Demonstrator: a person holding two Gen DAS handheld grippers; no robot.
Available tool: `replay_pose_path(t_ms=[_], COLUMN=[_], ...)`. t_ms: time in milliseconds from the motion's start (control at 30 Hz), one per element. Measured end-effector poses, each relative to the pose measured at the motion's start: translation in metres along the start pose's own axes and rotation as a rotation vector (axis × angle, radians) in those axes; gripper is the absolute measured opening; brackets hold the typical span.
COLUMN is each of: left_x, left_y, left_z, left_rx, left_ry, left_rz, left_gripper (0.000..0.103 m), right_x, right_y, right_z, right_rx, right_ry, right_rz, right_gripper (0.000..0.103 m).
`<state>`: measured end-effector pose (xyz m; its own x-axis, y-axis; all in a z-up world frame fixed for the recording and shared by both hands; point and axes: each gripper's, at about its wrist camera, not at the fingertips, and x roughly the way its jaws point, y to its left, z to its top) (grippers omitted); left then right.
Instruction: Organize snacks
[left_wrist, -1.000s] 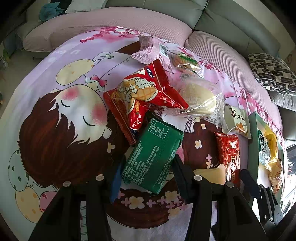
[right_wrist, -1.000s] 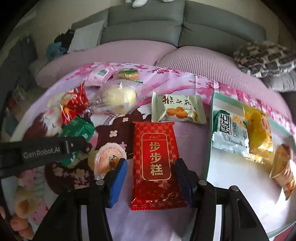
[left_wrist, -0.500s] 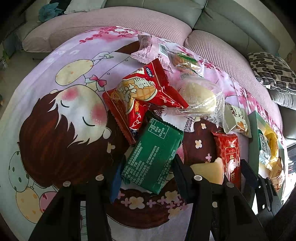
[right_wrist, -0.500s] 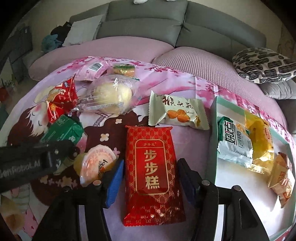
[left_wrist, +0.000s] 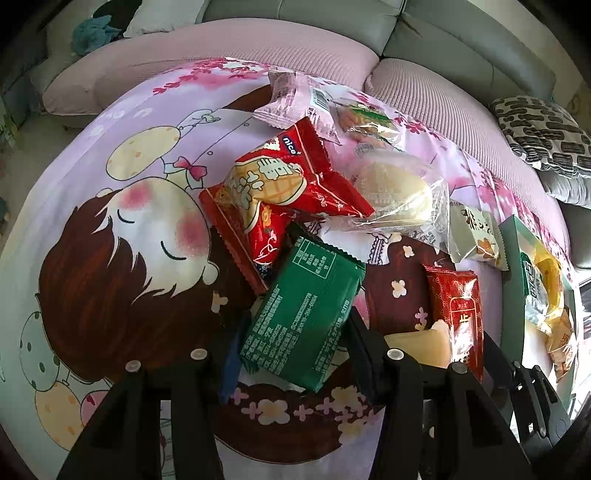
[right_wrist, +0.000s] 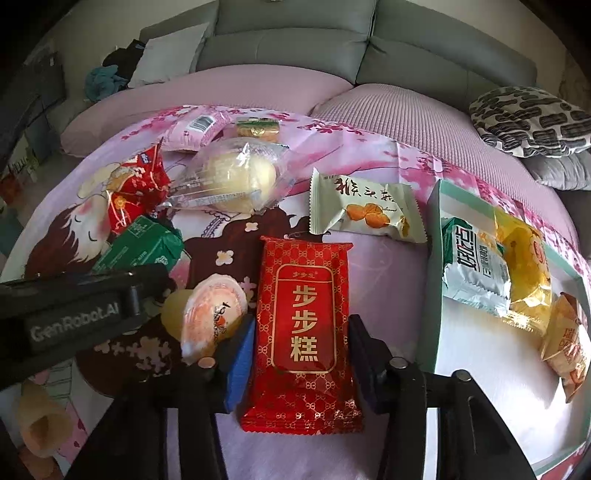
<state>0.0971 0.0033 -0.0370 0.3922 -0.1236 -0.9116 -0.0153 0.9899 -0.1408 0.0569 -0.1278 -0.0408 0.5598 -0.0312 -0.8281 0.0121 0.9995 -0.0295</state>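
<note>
Pink cartoon-print cloth (right_wrist: 369, 266) carries most snacks; three sit in your green-rimmed box (right_wrist: 437, 221). Your right hand-held gripper (right_wrist: 301, 360) is closing round the red foil cake packet (right_wrist: 304, 314); your left hand-held gripper (left_wrist: 291, 345) clamps the green foil packet (left_wrist: 306, 314).

Home living room. Far side: large grey leather-look sectional sofa (right_wrist: 295, 40) with pale pink ribbed seat covers (right_wrist: 388, 122). Right, on the sofa: black-and-white patterned cushion (right_wrist: 528, 118). Far left on the seat: white pillow (right_wrist: 166, 62) beside a heap of dark and teal clothing (right_wrist: 107, 79). Near: lilac cartoon-print cloth with a sleeping girl and pink blossoms (left_wrist: 110, 229), spread over a surface and strewn with wrapped snacks. Daylight, domestic clutter along the left edge.
</note>
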Motion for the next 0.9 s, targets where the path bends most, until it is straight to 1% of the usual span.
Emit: replay_pose_path(t_ms=[233,400,567,900], left_x=[-0.003,-0.006,-0.013,-0.034], left_y=[-0.001,0.0,-0.004,-0.007], left_z=[-0.001,-0.001,-0.003,-0.001], left_rx=[0.008,0.006,0.02,0.026], left_ry=[-0.003,-0.006,-0.021,-0.064], left_rz=[0.006,-0.019,-0.042,-0.087], left_gripper=[0.049,0.045,0.042,0.041], right_x=[-0.004,-0.011,-0.023,-0.043], right_y=[-0.004,-0.009,-0.01,-0.017], right_z=[-0.001,-0.003,-0.001,0.001], right_rx=[0.01,0.029,0.034,0.052], right_ry=[-0.007,-0.015,-0.046,-0.094], right_rz=[0.028,0.044,0.048,0.051], right_gripper=[0.047,0.047,0.047,0.047])
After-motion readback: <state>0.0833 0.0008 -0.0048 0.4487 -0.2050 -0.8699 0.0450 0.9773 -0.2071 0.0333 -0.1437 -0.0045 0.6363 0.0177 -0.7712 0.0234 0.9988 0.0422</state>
